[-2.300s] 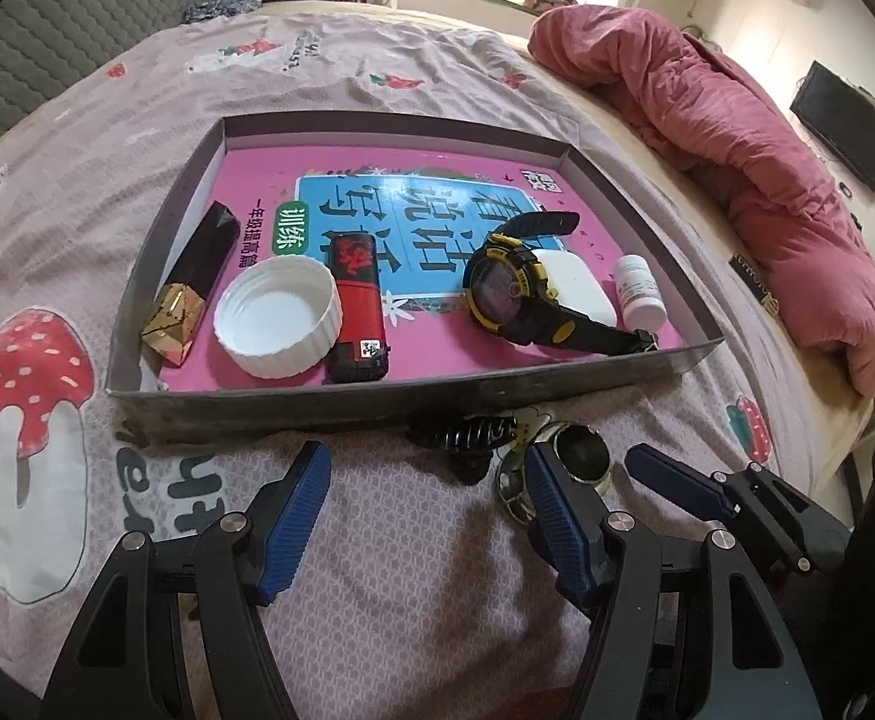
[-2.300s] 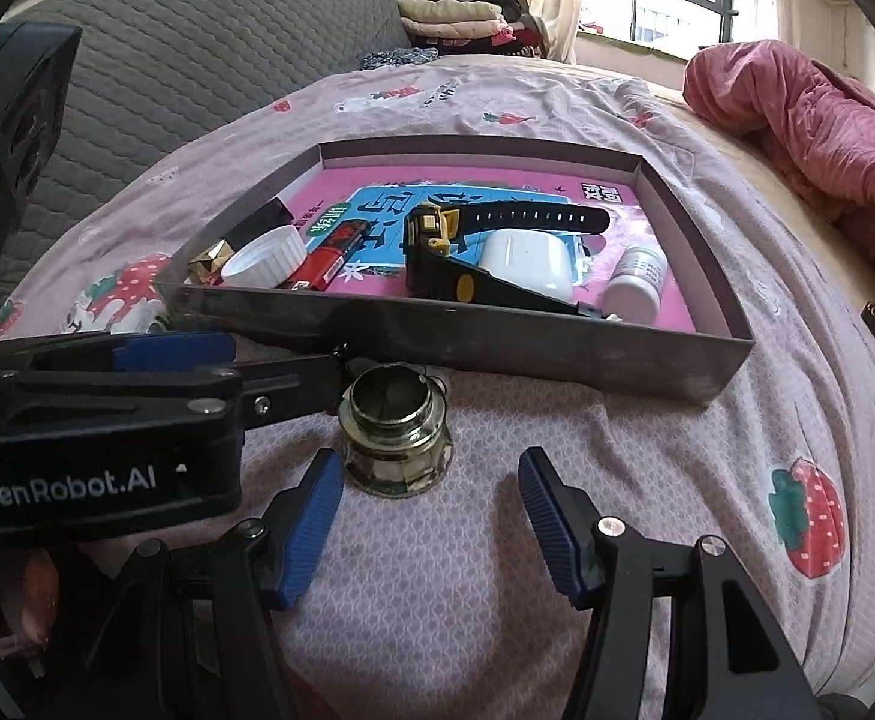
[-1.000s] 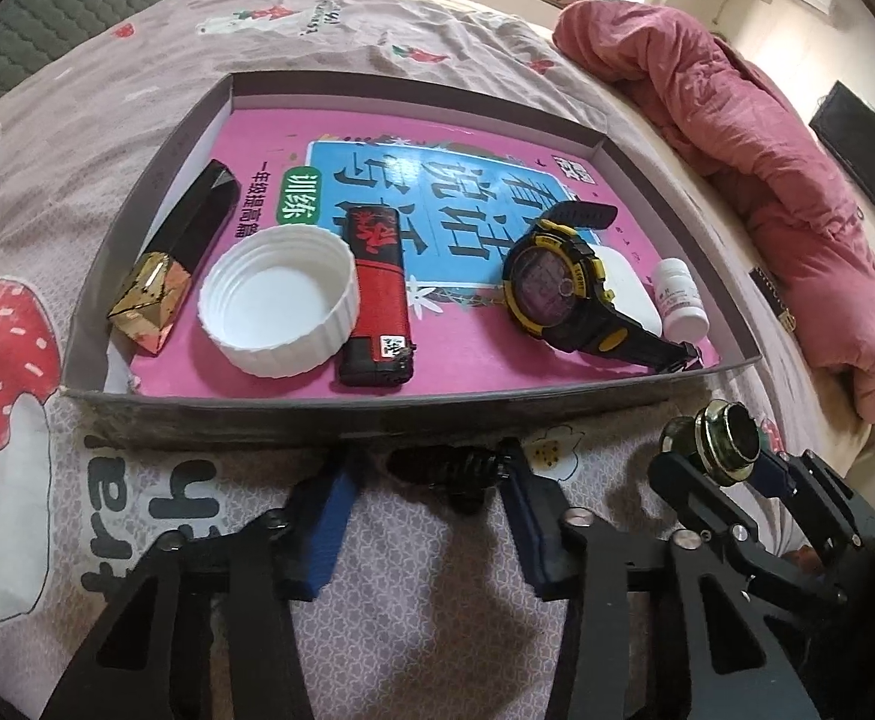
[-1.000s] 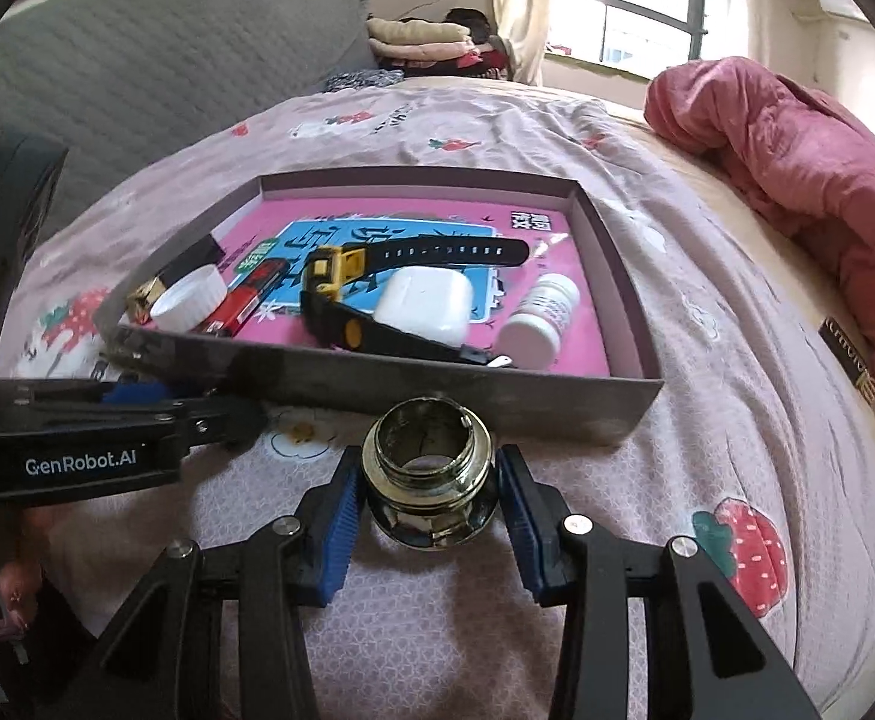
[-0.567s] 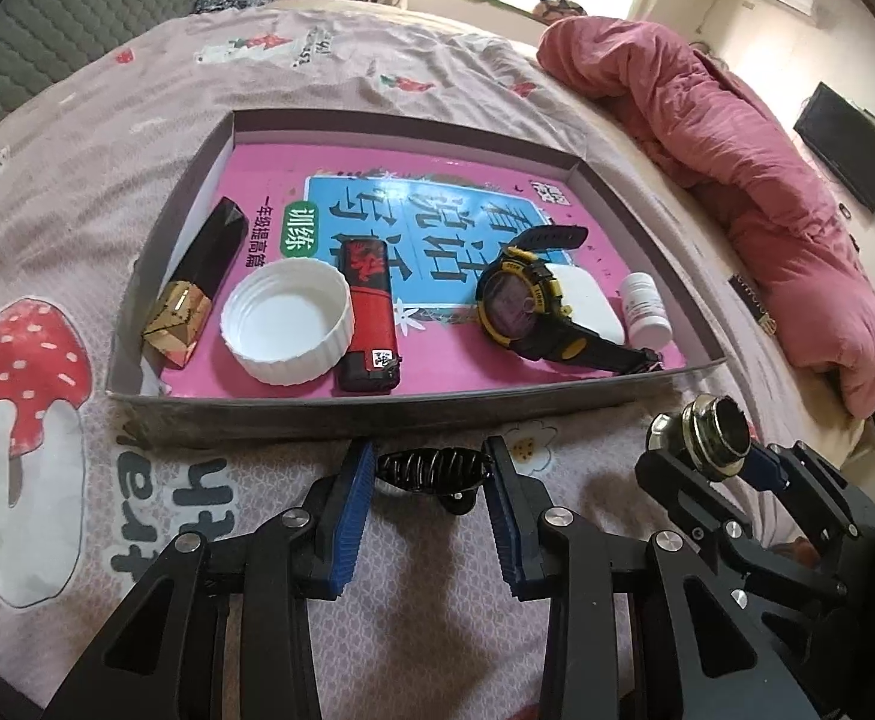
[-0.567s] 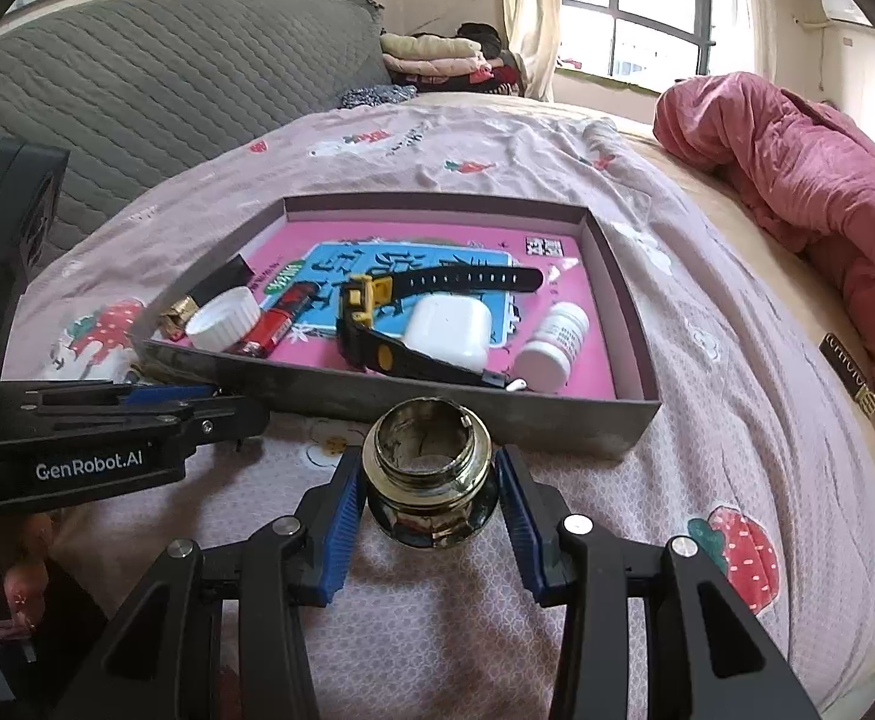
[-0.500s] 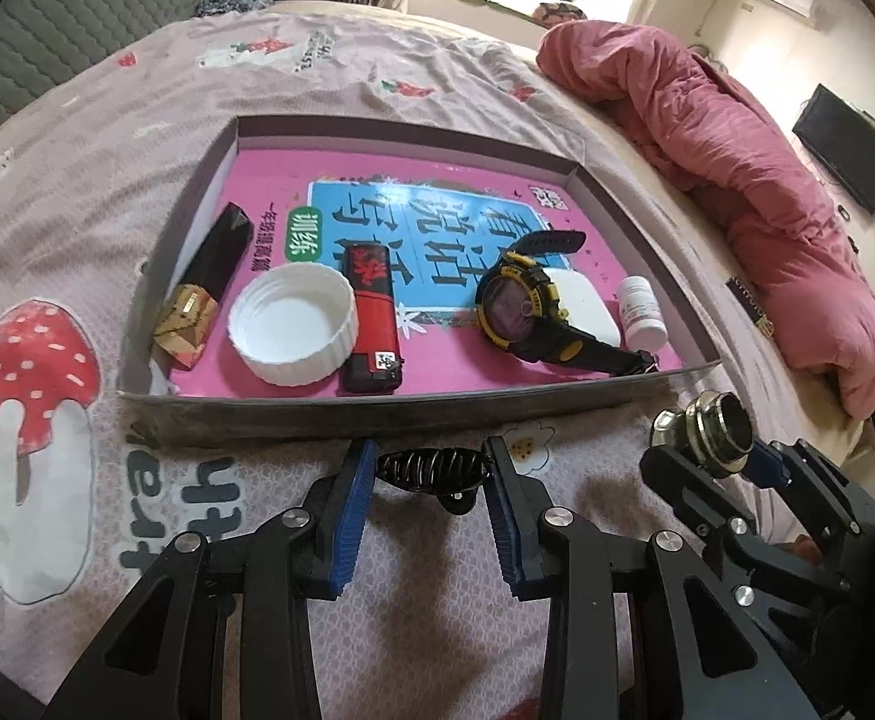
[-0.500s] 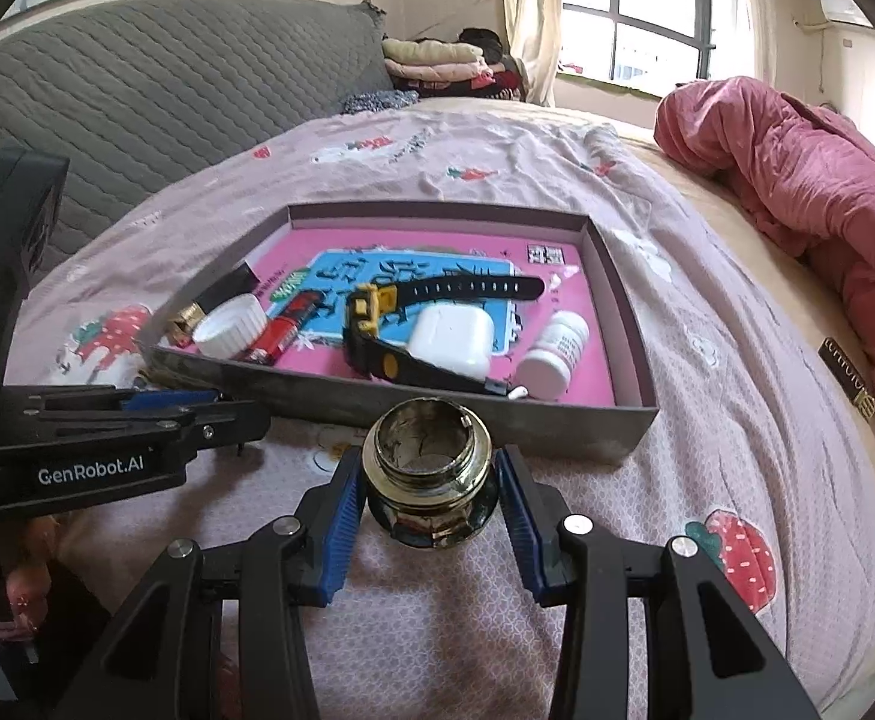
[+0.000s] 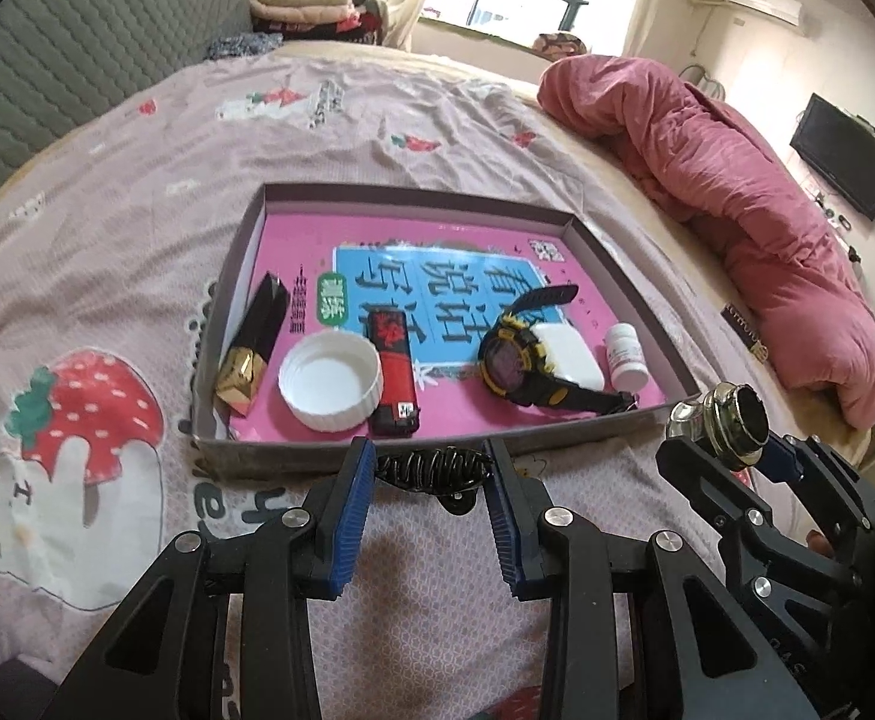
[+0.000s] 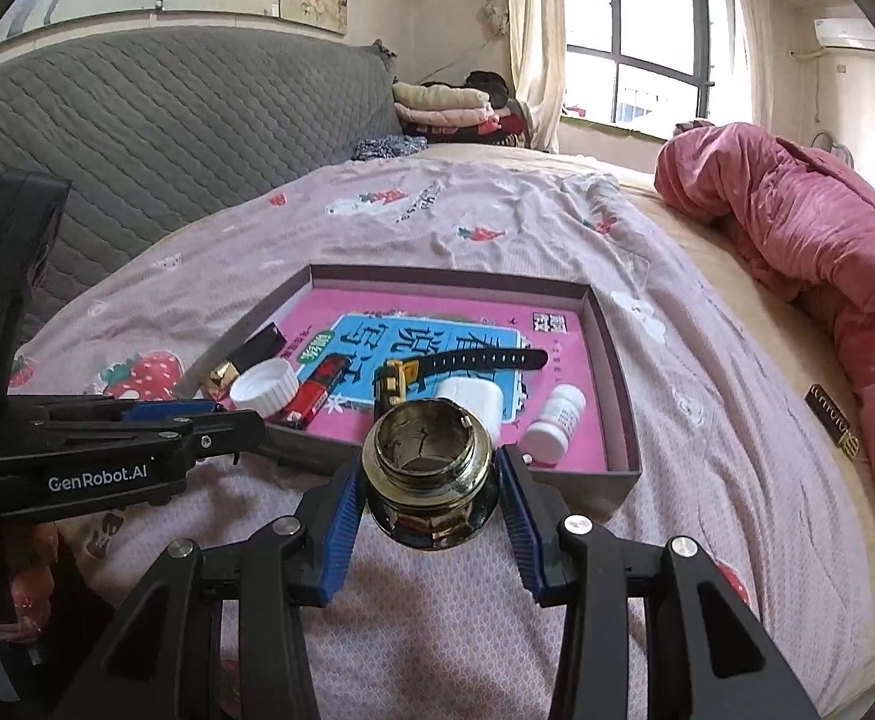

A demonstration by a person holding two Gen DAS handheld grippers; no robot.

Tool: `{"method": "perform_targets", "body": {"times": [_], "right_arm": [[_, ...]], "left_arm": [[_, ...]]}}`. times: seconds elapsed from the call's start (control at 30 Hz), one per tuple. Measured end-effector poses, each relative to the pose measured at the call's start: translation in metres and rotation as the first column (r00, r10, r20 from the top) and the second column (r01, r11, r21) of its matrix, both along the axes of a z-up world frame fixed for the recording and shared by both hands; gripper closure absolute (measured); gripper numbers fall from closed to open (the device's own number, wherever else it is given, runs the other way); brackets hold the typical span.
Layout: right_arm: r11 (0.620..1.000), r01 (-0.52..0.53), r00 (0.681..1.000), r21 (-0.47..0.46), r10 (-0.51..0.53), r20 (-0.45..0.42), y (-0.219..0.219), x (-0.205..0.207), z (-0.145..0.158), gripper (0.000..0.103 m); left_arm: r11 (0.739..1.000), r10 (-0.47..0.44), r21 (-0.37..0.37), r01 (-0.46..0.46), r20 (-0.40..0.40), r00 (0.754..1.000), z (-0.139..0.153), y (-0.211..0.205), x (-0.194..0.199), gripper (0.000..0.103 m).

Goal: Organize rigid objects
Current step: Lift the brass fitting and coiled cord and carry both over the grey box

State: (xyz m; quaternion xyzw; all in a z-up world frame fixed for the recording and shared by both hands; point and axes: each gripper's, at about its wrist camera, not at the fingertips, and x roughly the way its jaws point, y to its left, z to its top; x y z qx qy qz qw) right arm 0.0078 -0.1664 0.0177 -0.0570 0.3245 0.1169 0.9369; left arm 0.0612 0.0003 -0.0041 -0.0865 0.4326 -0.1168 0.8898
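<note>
My left gripper point(image 9: 428, 468) is shut on a black hair claw clip point(image 9: 431, 469) and holds it above the bedsheet, just in front of the tray's near wall. My right gripper point(image 10: 428, 474) is shut on a brass threaded fitting point(image 10: 428, 468), lifted near the tray's front right; the fitting also shows in the left wrist view point(image 9: 737, 423). The shallow grey tray point(image 9: 413, 195) with a pink book cover bottom holds a white cap point(image 9: 329, 381), a red lighter point(image 9: 394, 381), a black and gold box point(image 9: 254, 351), a yellow-black watch point(image 9: 512, 369), a white earbud case point(image 9: 569, 354) and a small white bottle point(image 9: 626, 357).
The tray lies on a pink strawberry-print bedsheet point(image 9: 107, 276). A rolled pink quilt point(image 9: 737, 192) lies along the right. A grey padded headboard point(image 10: 167, 120) is at the back left, folded clothes point(image 10: 443, 105) by the window.
Both grippers closed on their objects, the left on the clip, the right on the fitting, and lifted them off the sheet. Both views have since risen and pulled back from the tray.
</note>
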Motion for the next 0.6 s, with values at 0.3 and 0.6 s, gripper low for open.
{"method": "perform_targets", "body": {"times": [0.3, 0.6], "right_arm": [[1.000, 0.018, 0.999, 0.024, -0.019, 0.034, -0.008, 0.002, 0.010, 0.059], [0.998, 0.043, 0.997, 0.041, -0.046, 0.062, -0.020, 0.001, 0.021, 0.059]], "left_arm": [[1.000, 0.014, 0.017, -0.014, 0.032, 0.999, 0.011, 0.003, -0.002, 0.066], [0.999, 0.029, 0.024, -0.031, 0.052, 0.998, 0.021, 0.006, -0.006, 0.066]]}}
